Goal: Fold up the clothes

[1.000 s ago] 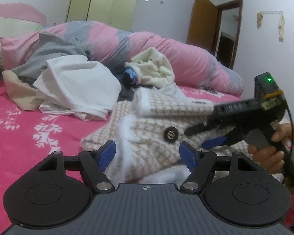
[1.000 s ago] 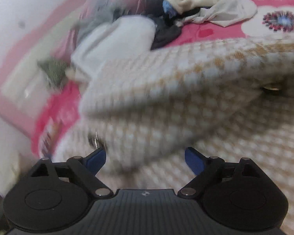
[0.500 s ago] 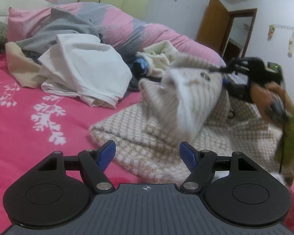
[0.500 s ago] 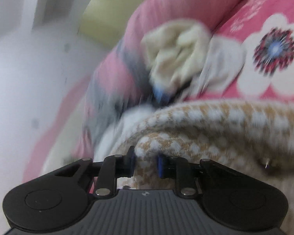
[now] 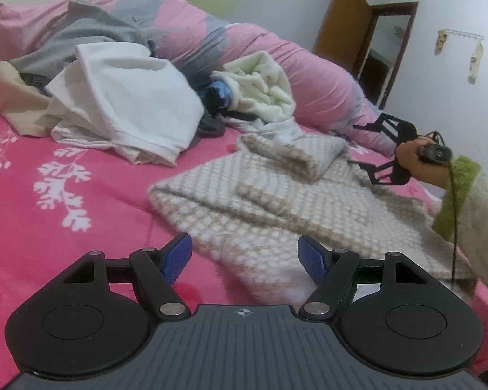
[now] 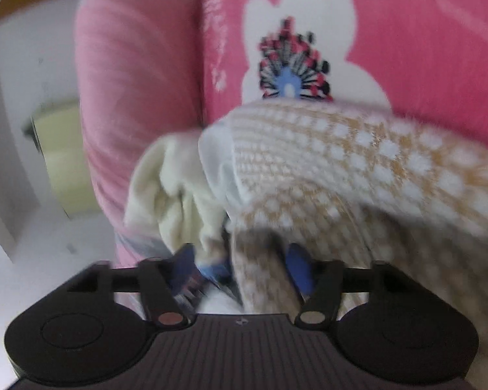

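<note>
A beige-and-white checked knit garment [image 5: 260,201] lies on the pink bedsheet [image 5: 48,227], with one part folded over on top of itself. My left gripper [image 5: 244,256] is open just short of its near edge, with nothing between the blue pads. At the garment's far right, a hand in a green-cuffed sleeve holds my right gripper [image 5: 358,145], its fingers spread. In the blurred right wrist view, the right gripper [image 6: 240,266] is open, and the checked garment [image 6: 341,162] lies loose between and beyond its pads.
A heap of other clothes lies behind the garment: a white piece [image 5: 123,107], a grey one [image 5: 91,32] and a cream fleece [image 5: 263,87]. A rolled pink-and-grey duvet [image 5: 309,74] runs along the back. A brown door [image 5: 341,22] stands at the far right.
The right gripper shut on part of the checked garment, lifted it over to the right, then opened and let it drop folded. The left gripper stayed open.
</note>
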`<state>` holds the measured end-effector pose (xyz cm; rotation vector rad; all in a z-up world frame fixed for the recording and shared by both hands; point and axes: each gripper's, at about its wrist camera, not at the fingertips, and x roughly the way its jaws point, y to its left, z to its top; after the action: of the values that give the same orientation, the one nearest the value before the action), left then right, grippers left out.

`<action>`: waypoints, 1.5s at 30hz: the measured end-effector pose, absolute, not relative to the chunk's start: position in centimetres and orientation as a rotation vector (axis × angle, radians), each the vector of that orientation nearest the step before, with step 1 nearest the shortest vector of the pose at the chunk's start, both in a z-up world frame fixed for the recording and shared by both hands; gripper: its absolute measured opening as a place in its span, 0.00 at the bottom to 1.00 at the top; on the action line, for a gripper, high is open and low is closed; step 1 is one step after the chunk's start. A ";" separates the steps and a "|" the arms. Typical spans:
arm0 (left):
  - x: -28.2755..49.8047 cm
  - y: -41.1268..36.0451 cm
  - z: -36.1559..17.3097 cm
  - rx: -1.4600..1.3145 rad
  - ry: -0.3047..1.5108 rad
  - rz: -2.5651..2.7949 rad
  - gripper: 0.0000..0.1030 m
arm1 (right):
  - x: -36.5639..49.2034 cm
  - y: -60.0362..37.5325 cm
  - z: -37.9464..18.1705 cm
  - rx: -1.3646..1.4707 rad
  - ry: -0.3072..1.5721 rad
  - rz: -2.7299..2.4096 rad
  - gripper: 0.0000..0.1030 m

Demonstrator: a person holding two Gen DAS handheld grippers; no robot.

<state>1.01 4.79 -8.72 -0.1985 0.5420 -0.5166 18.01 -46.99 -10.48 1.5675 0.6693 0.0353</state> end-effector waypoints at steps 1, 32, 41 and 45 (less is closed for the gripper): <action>0.8 4.5 -8.5 -0.205 0.536 -0.532 0.70 | 17.7 -47.0 -9.6 1.500 0.705 0.040 0.74; -0.5 -0.7 -10.6 -0.082 0.648 -0.652 0.54 | 27.8 -41.5 -3.8 1.009 0.703 0.126 0.51; -1.0 -0.7 -10.6 -0.063 0.628 -0.638 0.55 | 13.4 -31.8 -3.1 0.153 0.942 0.309 0.79; -1.3 -0.7 -10.6 -0.051 0.623 -0.617 0.55 | 4.9 -24.3 -4.1 -0.339 0.805 0.393 0.91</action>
<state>-1.31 -0.69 -10.63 -0.0506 0.6232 -0.6174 4.90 -24.32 -4.13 -0.3393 0.8054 0.3930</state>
